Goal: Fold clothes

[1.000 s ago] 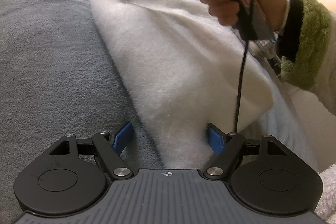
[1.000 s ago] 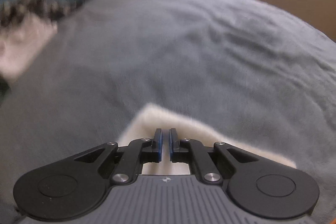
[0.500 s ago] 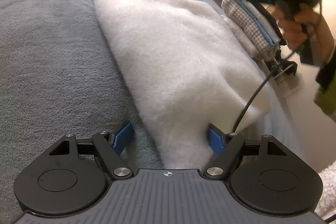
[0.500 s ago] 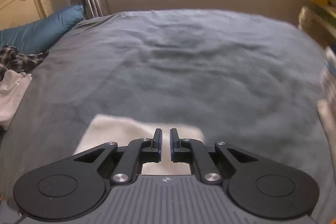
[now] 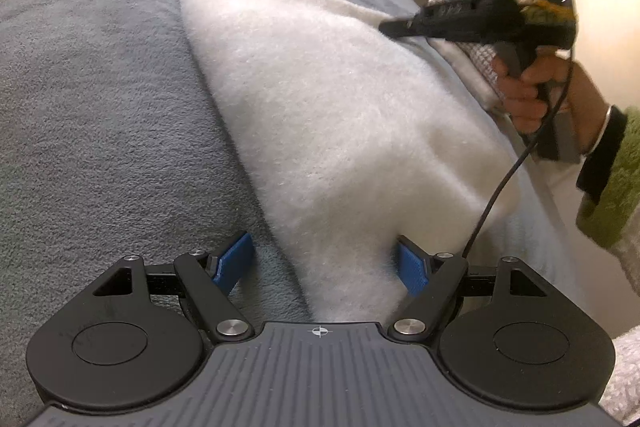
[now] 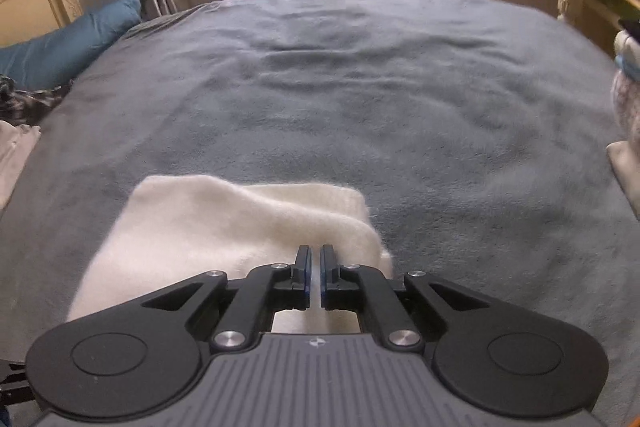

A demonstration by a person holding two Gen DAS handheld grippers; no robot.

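A white fluffy folded garment [image 5: 340,115] lies on the grey bed blanket [image 5: 100,107]. My left gripper [image 5: 320,253] is open and low on the bed, and its blue fingers [image 5: 234,263] straddle the garment's near corner. A hand holds my right gripper [image 5: 400,26] over the garment's far right edge. In the right wrist view the right gripper [image 6: 315,257] is shut, with nothing seen between its pads, just above the garment [image 6: 224,227] near its right-hand corner.
A stack of folded clothes [image 5: 476,43] sits at the bed's right edge, also seen as the stack [image 6: 628,83]. A blue pillow [image 6: 68,47] and a loose clothes pile [image 6: 16,123] lie at the left by the headboard. A green sleeve [image 5: 616,179] and a dangling cable [image 5: 496,191] are at the right.
The right gripper left the garment's far corner, swung out to the right, then came back to the garment's right edge, shut throughout. The left gripper stayed open at the near corner.
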